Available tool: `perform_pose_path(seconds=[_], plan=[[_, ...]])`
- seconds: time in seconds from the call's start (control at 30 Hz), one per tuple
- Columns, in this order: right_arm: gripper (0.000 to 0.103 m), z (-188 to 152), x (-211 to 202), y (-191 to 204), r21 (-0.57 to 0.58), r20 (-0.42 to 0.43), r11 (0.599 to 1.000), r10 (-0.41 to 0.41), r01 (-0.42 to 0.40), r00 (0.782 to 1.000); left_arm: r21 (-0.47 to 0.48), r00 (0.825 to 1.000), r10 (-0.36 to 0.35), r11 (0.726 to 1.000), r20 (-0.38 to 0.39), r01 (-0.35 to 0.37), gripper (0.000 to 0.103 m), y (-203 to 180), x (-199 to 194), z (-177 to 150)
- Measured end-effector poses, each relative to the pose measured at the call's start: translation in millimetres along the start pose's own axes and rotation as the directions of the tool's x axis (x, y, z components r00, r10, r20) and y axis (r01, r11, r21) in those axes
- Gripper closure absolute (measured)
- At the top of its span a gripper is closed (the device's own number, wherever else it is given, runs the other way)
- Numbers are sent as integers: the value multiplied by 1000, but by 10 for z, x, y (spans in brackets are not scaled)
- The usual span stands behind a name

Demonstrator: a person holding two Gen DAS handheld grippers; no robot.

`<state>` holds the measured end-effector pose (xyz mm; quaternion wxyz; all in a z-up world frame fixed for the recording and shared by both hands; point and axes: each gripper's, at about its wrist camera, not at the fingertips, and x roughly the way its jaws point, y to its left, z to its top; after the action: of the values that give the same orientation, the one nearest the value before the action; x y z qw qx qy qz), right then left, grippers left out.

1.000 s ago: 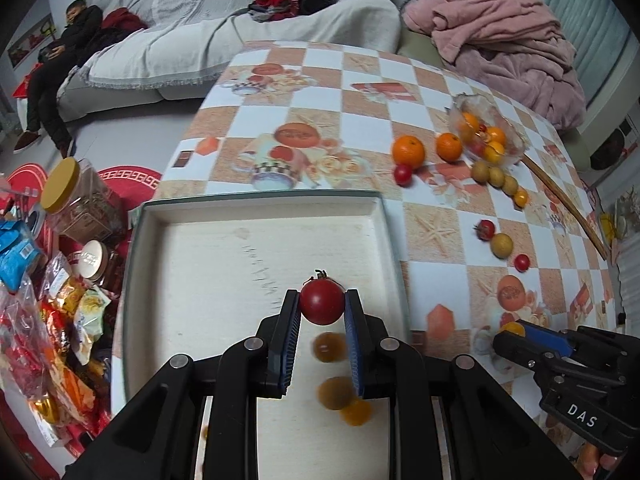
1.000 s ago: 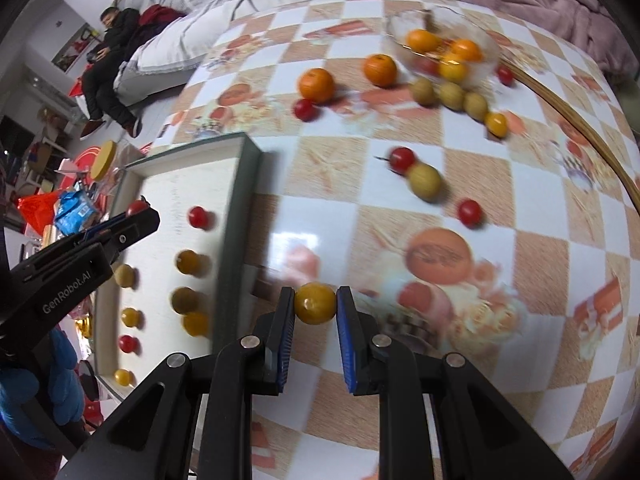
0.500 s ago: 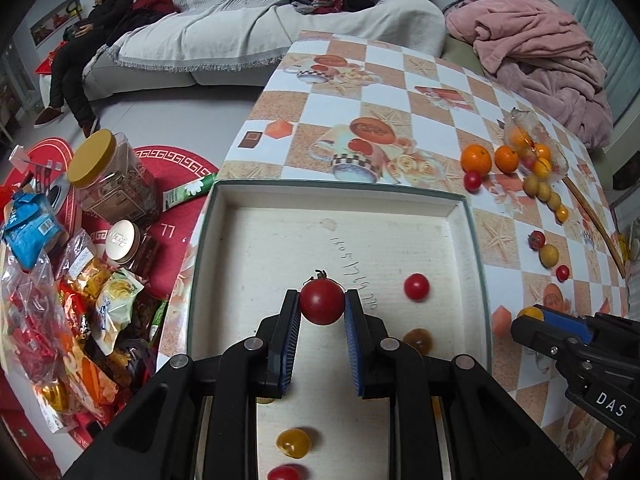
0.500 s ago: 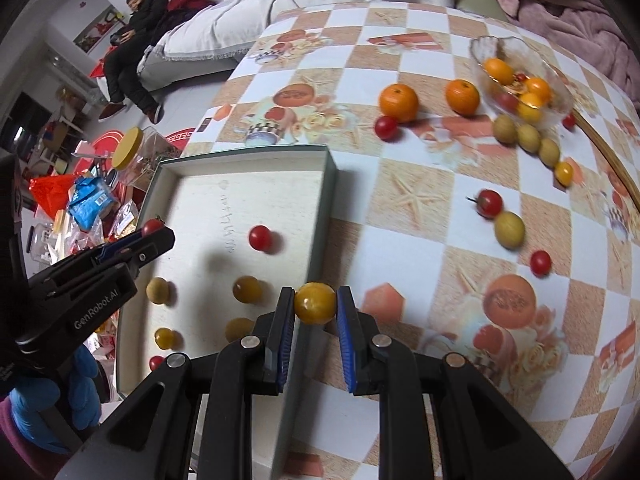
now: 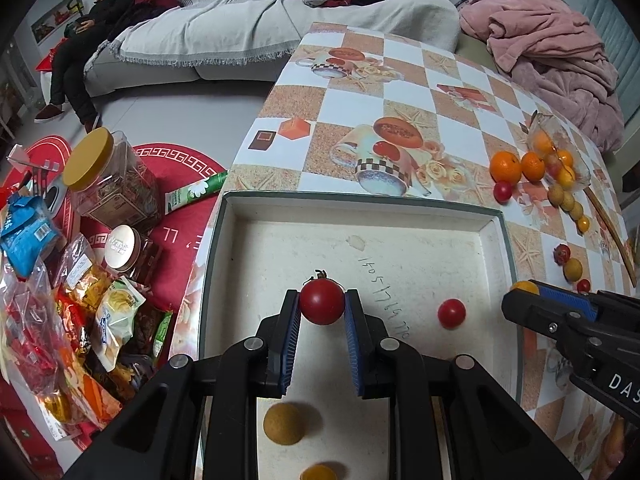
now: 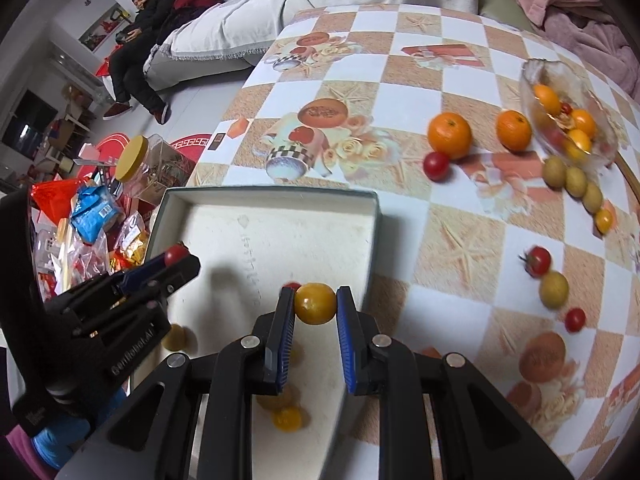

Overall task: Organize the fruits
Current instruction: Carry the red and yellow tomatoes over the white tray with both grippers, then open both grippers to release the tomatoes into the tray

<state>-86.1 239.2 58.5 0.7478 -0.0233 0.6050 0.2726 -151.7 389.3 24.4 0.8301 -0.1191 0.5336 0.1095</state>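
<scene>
Checkered tablecloth, left view: left gripper clamps a red tomato, stem toward twelve o'clock, now carried deeper over the tray; right view: right gripper, pinching a round yellow tomato with no clear axis, has crossed the tray's rim; both drops look imminent.

At the right edge of your left wrist view, the right gripper reads "DAS". At the left of your right wrist view, the left gripper reads "GenRobot.AI". The handwriting on the tray floor is illegible.
</scene>
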Motion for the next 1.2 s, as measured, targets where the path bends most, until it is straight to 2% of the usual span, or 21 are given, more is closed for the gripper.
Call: perform_pose_path(seconds=[0.47, 0.97, 1.0, 1.03, 1.07, 1.1, 1.2], plan=[[80, 268, 318, 12, 4, -28, 1000, -14, 14, 1000, 17, 999, 30, 999, -32, -29, 79, 49, 239, 57], [79, 287, 533, 59, -39, -60, 998, -43, 41, 997, 39, 998, 54, 998, -30, -53, 78, 29, 301, 70], [79, 288, 534, 61, -42, -61, 998, -42, 40, 997, 41, 998, 60, 997, -31, -59, 76, 24, 301, 70], [77, 291, 532, 57, -39, -63, 999, -35, 33, 997, 42, 997, 74, 997, -32, -72, 63, 25, 300, 70], [76, 292, 529, 52, -36, -65, 999, -30, 28, 997, 36, 996, 82, 996, -32, -80, 42, 36, 294, 68], [76, 292, 523, 46, -32, -67, 999, -26, 24, 997, 25, 996, 86, 996, -17, -85, 37, 54, 270, 61], [75, 282, 489, 50, -36, -61, 999, -21, 19, 998, 22, 997, 83, 996, -13, -82, 37, 73, 239, 53]])
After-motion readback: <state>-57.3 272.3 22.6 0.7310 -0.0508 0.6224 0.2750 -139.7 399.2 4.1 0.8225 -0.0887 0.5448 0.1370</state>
